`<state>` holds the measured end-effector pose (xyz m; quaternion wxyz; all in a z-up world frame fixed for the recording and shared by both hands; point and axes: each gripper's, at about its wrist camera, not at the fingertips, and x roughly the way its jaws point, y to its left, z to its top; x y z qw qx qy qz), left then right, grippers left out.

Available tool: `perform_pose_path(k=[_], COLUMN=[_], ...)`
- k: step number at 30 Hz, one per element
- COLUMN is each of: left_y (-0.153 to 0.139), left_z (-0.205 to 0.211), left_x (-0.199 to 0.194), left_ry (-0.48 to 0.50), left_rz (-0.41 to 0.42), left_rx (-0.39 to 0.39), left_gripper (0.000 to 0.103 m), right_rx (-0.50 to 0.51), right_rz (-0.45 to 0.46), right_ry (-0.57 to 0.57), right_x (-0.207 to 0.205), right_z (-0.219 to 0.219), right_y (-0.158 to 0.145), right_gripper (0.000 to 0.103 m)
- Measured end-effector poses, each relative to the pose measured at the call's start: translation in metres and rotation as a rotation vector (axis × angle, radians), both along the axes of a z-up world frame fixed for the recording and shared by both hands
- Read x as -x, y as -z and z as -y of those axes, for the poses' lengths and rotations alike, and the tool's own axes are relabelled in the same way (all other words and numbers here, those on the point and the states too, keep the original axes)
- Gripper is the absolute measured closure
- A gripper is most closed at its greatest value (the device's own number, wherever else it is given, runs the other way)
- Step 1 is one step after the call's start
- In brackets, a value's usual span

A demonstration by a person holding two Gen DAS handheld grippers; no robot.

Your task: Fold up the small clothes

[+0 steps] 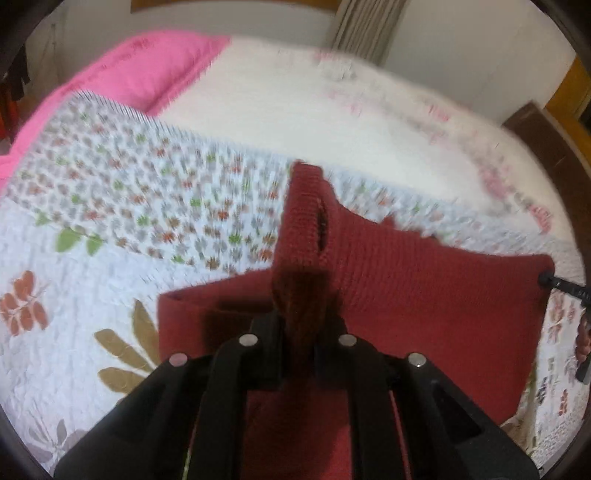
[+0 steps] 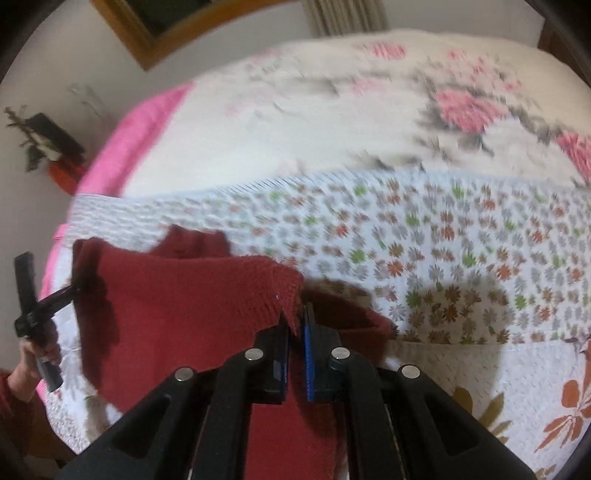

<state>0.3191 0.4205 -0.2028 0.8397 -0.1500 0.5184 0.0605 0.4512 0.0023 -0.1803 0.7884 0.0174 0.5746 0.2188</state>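
Observation:
A dark red knitted garment [image 1: 424, 295] is held stretched between both grippers above the floral quilt [image 1: 110, 206]. My left gripper [image 1: 301, 314] is shut on a bunched fold of its edge, which stands up between the fingers. My right gripper [image 2: 295, 325], with blue pads [image 2: 308, 350], is shut on another corner of the red garment [image 2: 177, 302]. Each gripper shows in the other's view: the right one [image 1: 546, 278] at the cloth's far right corner, the left one [image 2: 72, 290] at the far left corner, held by a hand [image 2: 40, 354]. The cloth's lower part drops out of sight under the grippers.
Beyond the quilt [image 2: 461, 251] lies a white blanket with pink roses [image 2: 369, 110], and a pink cover [image 1: 147, 70] along the left. A wooden bed frame [image 1: 546, 147] borders the right. A curtain [image 1: 365, 26], a wall and a plant on a red stand [image 2: 55, 155] are behind.

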Motion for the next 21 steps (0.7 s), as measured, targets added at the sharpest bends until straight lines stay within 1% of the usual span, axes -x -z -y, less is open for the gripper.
perform_pose_path(k=[2,3,4,5,6,7,9,10,12,13,14,16,18,21], left_y=[0.015,0.02,0.024,0.025,0.025,0.023,0.017,0.011,0.005,0.004,0.003,0.006,0.011,0.026], left_z=[0.0,-0.002,-0.004,-0.007,-0.011,-0.016,-0.02,-0.022,-0.024,-0.024,-0.024,-0.023,-0.021,-0.01], left_x=[-0.004,-0.005,-0.005,-0.004,-0.001,0.003,0.012,0.021,0.039,0.047,0.06,0.083,0.106,0.138], left_ry=[0.007,0.005,-0.001,-0.014,-0.03,-0.044,-0.05,-0.05,-0.045,-0.044,-0.044,-0.036,-0.024,-0.007], left_rz=[-0.033,-0.047,-0.056,-0.065,-0.072,-0.077,-0.077,-0.081,-0.098,-0.11,-0.128,-0.158,-0.185,-0.241], left_rx=[-0.008,-0.002,0.02,0.035,0.058,0.096,0.111,0.107,0.098,0.093,0.088,0.097,0.108,0.122], left_gripper=[0.09,0.088,0.086,0.077,0.072,0.063,0.05,0.041,0.04,0.036,0.033,0.033,0.033,0.033], right_rx=[0.004,0.004,0.014,0.031,0.037,0.031,0.029,0.028,0.033,0.042,0.044,0.033,0.011,0.009], right_rz=[-0.032,-0.048,-0.055,-0.051,-0.057,-0.058,-0.043,-0.039,-0.035,-0.033,-0.04,-0.069,-0.117,-0.177], right_ry=[0.025,0.037,0.05,0.062,0.065,0.063,0.055,0.053,0.042,0.029,0.021,0.019,0.016,0.018], right_x=[-0.003,-0.004,-0.003,-0.002,-0.001,0.002,0.01,0.016,0.03,0.043,0.051,0.071,0.097,0.135], right_z=[0.001,0.003,0.004,0.005,0.006,0.008,0.012,0.014,0.02,0.024,0.027,0.035,0.044,0.055], right_y=[0.016,0.023,0.027,0.03,0.032,0.033,0.028,0.025,0.019,0.016,0.015,0.016,0.023,0.035], right_gripper=[0.095,0.09,0.082,0.075,0.069,0.069,0.067,0.061,0.052,0.05,0.05,0.049,0.048,0.048])
